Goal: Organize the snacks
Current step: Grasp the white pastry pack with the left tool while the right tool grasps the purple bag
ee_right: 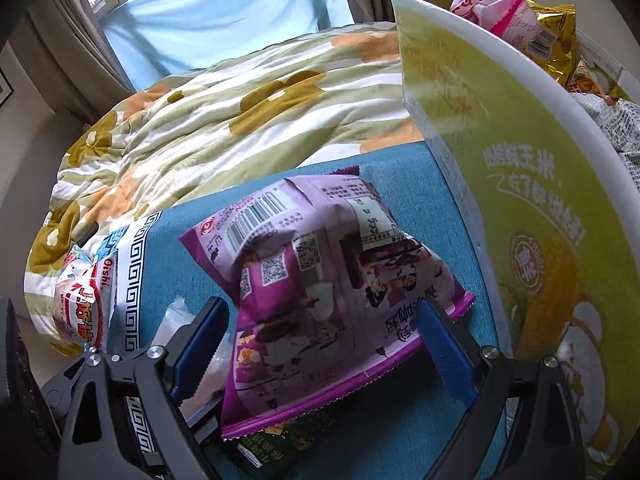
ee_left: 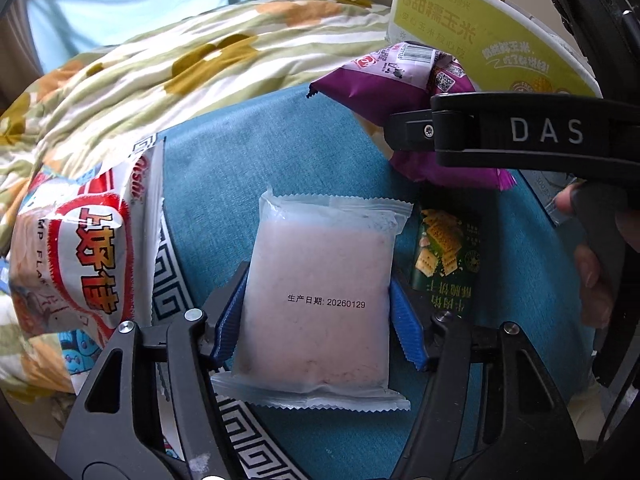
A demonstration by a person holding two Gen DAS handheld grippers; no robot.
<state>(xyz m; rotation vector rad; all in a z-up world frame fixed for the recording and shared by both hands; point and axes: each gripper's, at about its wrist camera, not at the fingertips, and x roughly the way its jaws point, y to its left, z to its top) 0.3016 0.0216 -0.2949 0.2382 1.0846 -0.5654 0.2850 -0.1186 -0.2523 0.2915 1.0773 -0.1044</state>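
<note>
My left gripper [ee_left: 318,320] has its blue pads on both sides of a pale pink snack pack [ee_left: 320,296] with a printed date, over the teal cloth [ee_left: 224,184]. My right gripper [ee_right: 320,344] is shut on a purple snack bag [ee_right: 320,272] and holds it above the cloth, next to the yellow-green box [ee_right: 520,184]. In the left wrist view the right gripper [ee_left: 408,136] and purple bag [ee_left: 384,80] are at upper right. A dark green cracker pack [ee_left: 448,256] lies on the cloth. A red-white Oishi bag [ee_left: 80,248] lies at left.
The yellow-green box [ee_left: 480,32] holds several snack packs, pink [ee_right: 504,12] and gold [ee_right: 560,40]. A flowered blanket [ee_right: 240,112] covers the bed behind the cloth. A window with a blue curtain [ee_right: 224,12] is at the back.
</note>
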